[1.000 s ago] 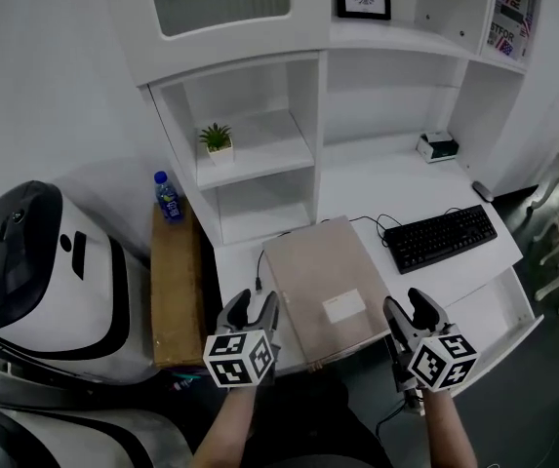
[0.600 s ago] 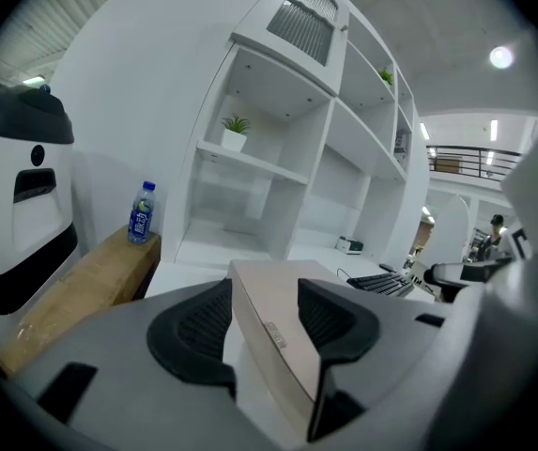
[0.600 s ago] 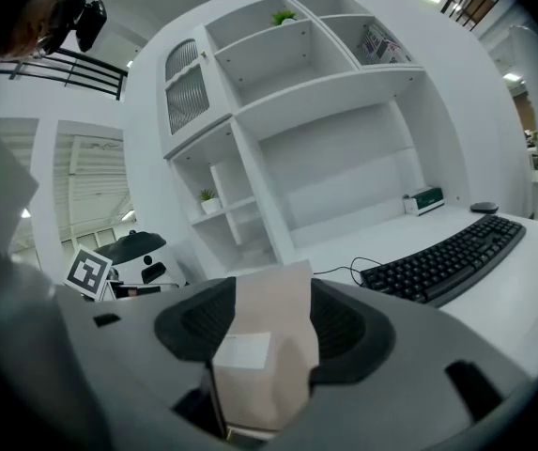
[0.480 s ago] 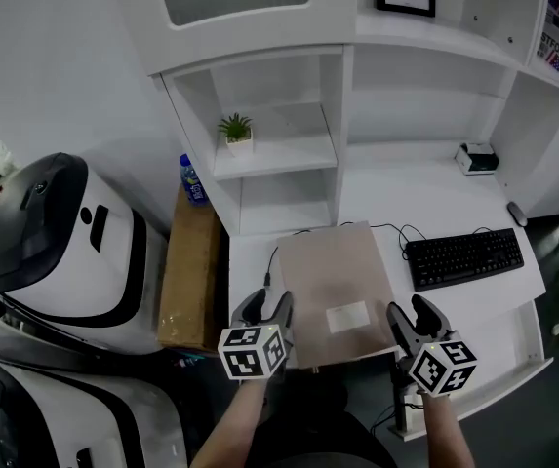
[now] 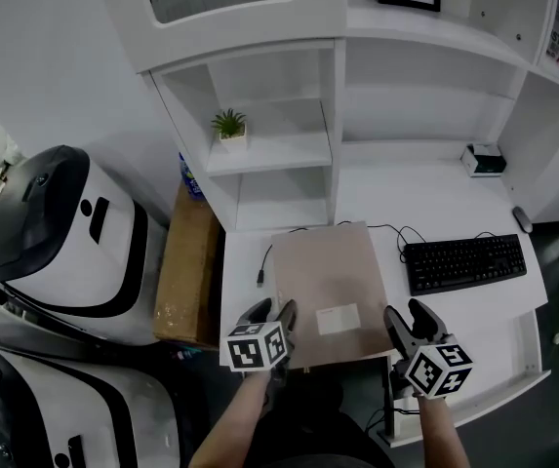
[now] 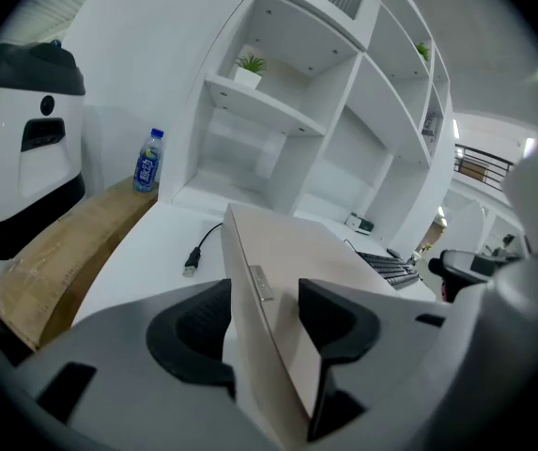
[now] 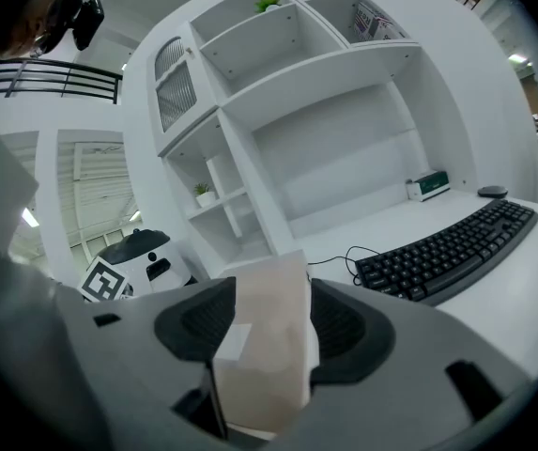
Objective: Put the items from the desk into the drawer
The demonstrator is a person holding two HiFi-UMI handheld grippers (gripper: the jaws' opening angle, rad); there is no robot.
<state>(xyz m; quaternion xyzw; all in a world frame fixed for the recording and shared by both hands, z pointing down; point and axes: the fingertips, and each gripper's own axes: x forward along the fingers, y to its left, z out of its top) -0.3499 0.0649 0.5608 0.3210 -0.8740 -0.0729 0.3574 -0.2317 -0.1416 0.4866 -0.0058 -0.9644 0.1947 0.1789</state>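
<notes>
Both tools have come down a little. The left tool and right tool each pinch the near edge of the flat beige box. It lies on the tabletop, not in the drawer yet.

My left claw and right claw cover the near corners of the beige box. The shelf unit hides part of the blue bottle. The white label is unreadably small.

Left tongs and right tongs at near corners of flat beige box.
</notes>
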